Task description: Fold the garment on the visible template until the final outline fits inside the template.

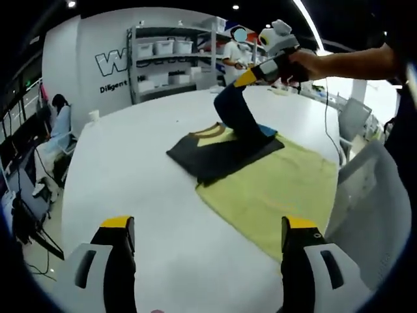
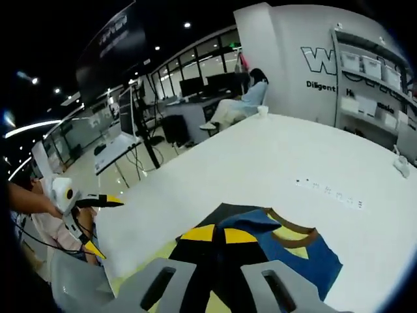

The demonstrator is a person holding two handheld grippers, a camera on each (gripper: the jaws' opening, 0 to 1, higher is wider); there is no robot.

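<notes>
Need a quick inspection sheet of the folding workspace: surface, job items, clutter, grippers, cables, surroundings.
Surface: white table, large, mostly bare.
Job's things: dark garment lying partly on the yellow-green template; one part lifted above the rest.
Clutter: small cup near the far table edge; a row of small marks on the table.
Grippers: right gripper shut on the lifted fabric; left gripper open, jaws apart over bare table.
Cables: a thin cable hangs below the right hand.
Surroundings: shelving with bins, seated person at desk, office monitors.

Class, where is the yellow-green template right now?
In the left gripper view, the template lies flat on the white table, right of centre, under the dark garment that the right gripper lifts.
</notes>
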